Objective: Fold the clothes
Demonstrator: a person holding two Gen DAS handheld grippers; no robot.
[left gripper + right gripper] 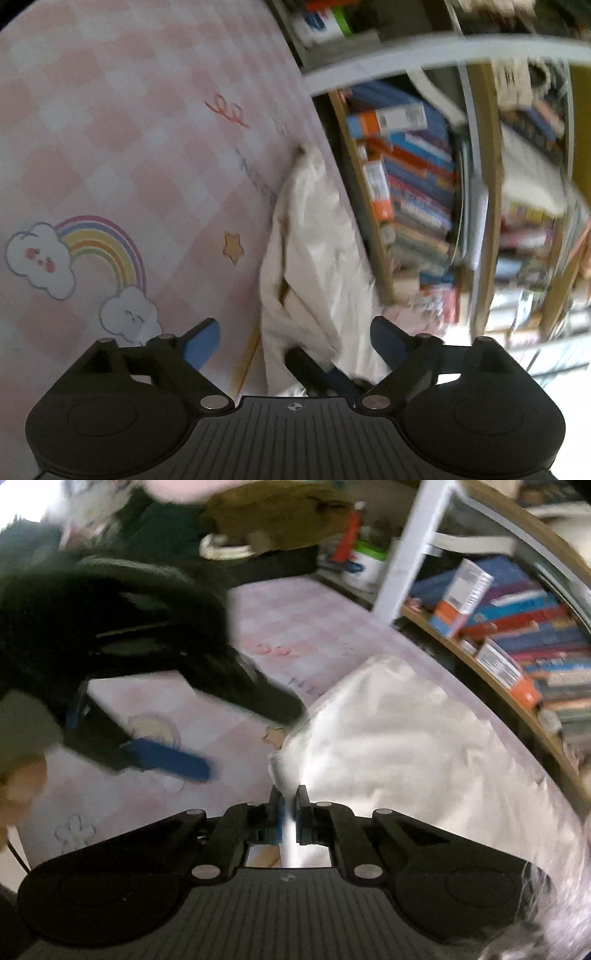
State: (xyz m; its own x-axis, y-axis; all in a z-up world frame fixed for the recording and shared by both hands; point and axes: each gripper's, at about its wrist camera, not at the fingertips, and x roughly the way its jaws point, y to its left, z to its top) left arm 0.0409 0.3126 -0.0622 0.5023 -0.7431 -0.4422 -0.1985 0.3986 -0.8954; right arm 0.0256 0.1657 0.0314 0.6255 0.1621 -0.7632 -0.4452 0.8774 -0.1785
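The white garment [406, 738] lies along the surface's [129, 129] shelf-side edge; the right gripper [289, 805] pinches its hem, likely to lift a fold; the left gripper [295, 343] hangs wide open, holding nothing.

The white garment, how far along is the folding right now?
Early. Done: the white garment lies on the pink checked mat, bunched along its edge by the bookshelf. In hand: the right gripper is shut on a garment edge, while the left gripper is open above the cloth, holding nothing. Left: no neat fold shows, so the folding itself remains.
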